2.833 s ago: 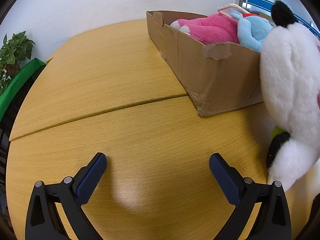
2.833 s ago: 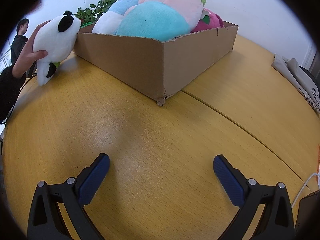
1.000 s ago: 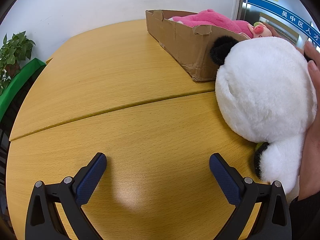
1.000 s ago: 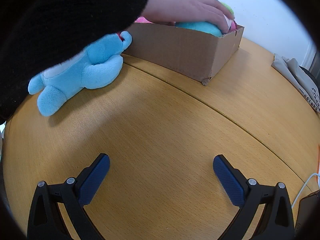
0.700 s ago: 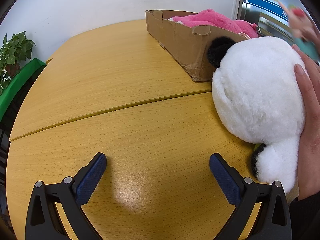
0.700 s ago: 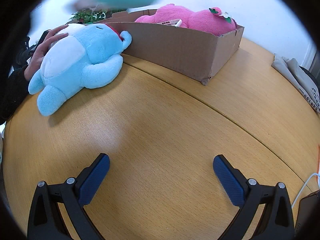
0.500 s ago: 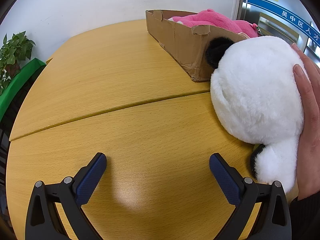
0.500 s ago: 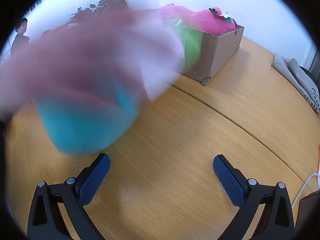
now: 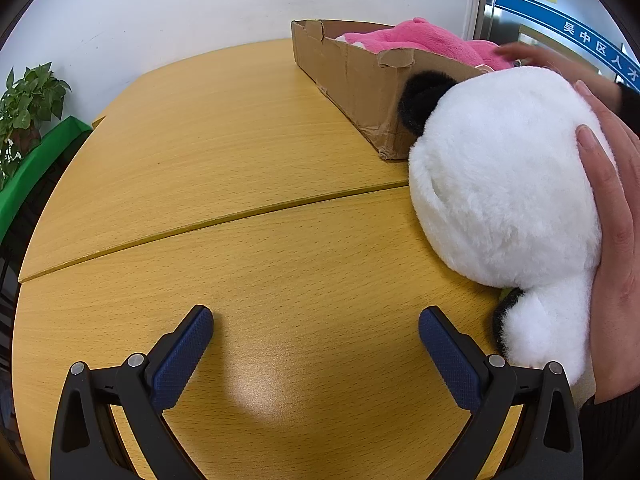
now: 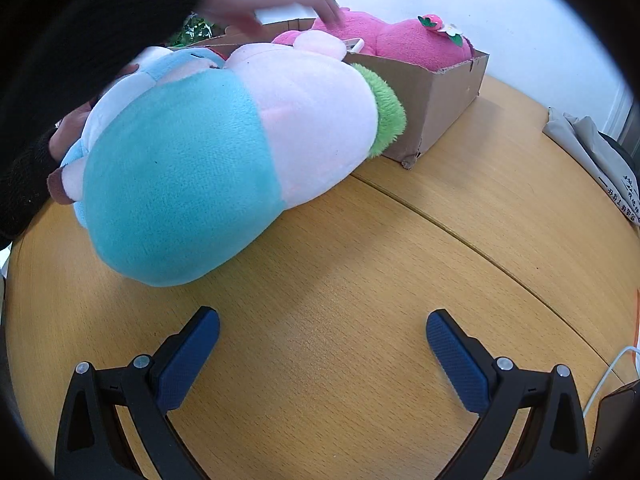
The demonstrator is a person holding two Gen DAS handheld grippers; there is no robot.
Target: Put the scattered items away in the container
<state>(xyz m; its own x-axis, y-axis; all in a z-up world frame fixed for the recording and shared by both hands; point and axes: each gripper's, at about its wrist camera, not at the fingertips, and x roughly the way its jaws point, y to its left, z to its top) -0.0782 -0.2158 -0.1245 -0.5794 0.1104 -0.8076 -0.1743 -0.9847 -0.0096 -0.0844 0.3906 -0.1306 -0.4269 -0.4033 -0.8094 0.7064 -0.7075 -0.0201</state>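
Across both frames: wooden table (image 9: 248, 168), seam shown running through it.
Upper right: cardboard box (image 9: 352, 76), pink plush (image 10: 408, 42) held inside.
Upper left: potted plant (image 9: 28, 96), white wall (image 9: 180, 12).
Left gripper (image 9: 316, 334): jaws spread wide, nothing held.
Right gripper (image 10: 322, 334): jaws spread wide, nothing held.

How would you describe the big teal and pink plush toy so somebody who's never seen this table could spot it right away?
Start at the cardboard box at the far side of the round wooden table. In front of the box's near corner, the big plush toy lies on the tabletop. Half teal, half pale pink with a green fuzzy tuft, it differs from the all-pink strawberry plush inside the box.
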